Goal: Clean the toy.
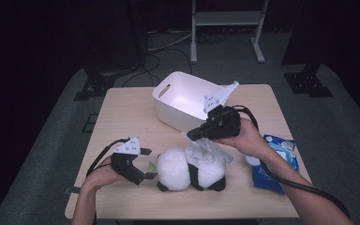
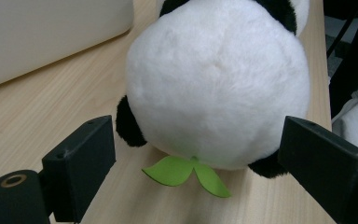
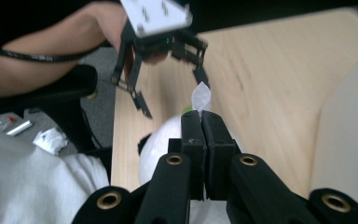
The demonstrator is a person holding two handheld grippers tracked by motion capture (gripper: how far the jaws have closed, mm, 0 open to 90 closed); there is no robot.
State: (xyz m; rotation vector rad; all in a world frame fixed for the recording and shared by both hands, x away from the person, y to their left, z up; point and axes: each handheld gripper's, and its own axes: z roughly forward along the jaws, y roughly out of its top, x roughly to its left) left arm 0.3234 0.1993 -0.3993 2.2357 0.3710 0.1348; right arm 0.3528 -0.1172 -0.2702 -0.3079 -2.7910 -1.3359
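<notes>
Tissue (image 1: 205,151) hangs clamped in the right gripper (image 1: 193,134) directly over the plush panda (image 1: 191,169), apparently to wipe its fur. Left gripper (image 1: 146,164), jaws wide and empty, waits beside the panda's head to steady it.

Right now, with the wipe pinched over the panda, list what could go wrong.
1. The right gripper pinches only an edge of the wet wipe; wiping the plush panda may tear it or pull it free.
2. The left gripper stands open beside the panda, not holding it, so the toy may slide on the table.
</notes>
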